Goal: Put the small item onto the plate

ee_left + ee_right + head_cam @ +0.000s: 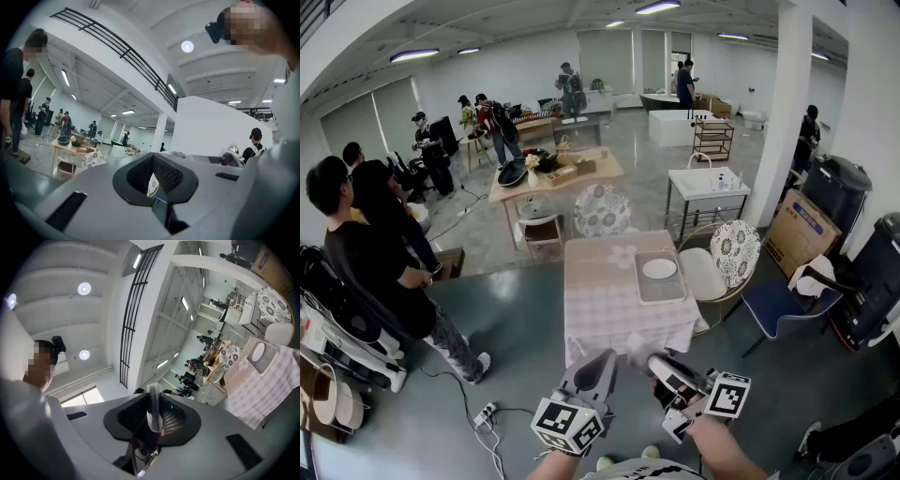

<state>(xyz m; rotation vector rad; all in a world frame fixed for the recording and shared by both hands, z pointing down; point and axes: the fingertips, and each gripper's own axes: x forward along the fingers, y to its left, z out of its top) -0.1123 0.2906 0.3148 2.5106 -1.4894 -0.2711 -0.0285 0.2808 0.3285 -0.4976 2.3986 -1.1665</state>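
I take the table [609, 314] with the checked cloth as my landmark. Bare grey floor lies open between its near edge and both grippers. A cream chair [712, 267] with a patterned back crowds its right side, with a blue chair [776, 305] just past that. A person in black [370, 258] stands well off to its left.

On the table's far right part sits a grey tray [645, 289] carrying the white plate [659, 269].

The right gripper [662, 366] hovers short of the table's near edge. Its jaws are clenched on the small item [153, 412], a pale, translucent strip standing upright between the pads, well apart from the plate. The left gripper [598, 367] hangs beside it, jaws drawn together with nothing in them.

A cardboard box [802, 230] right of the table carries blue print too small for me to read.
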